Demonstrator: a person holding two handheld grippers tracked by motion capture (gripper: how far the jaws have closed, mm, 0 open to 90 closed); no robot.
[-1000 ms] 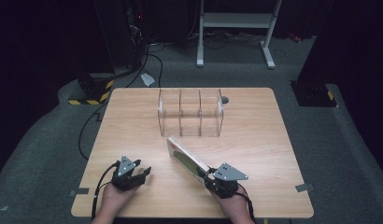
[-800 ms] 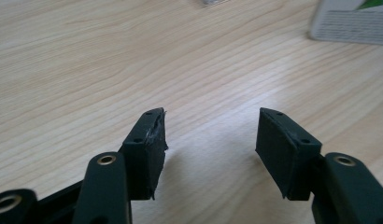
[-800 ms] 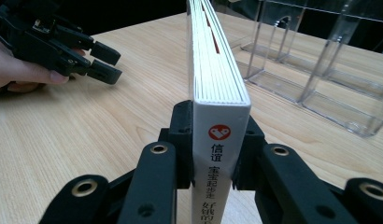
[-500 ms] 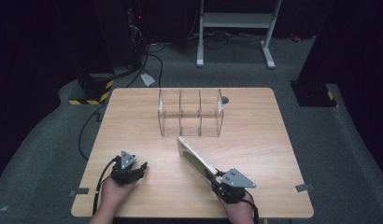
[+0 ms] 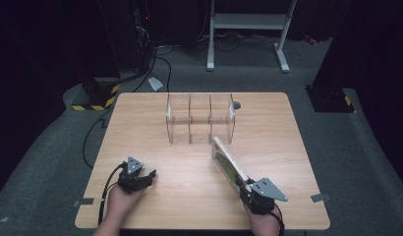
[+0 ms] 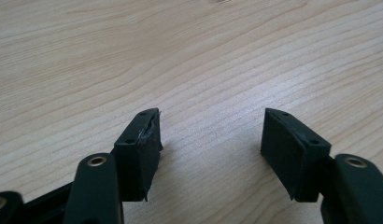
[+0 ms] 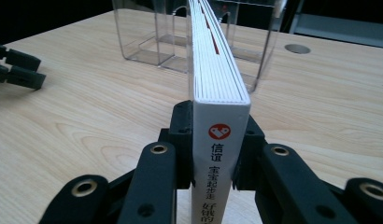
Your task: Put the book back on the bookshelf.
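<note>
Book, stiff, slim and likely light, sits clamped at its spine end in the right gripper at lower right, while the left gripper has just been opening, empty.

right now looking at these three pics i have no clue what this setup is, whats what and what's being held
A person sits at a wooden table and holds a hand-worked tool with two black jaws in each hand; there is no robot arm. The wide picture comes from a camera above the table; the other two come from small cameras riding on each tool, looking along its jaws. The left gripper hovers low over bare wood with nothing between its jaws, which have just been opening. The right gripper is clamped on a white book by its spine end, pages up, pointing toward the clear plastic organizer with three compartments that stands farther back on the table. From above, the book reaches almost to it.
</note>
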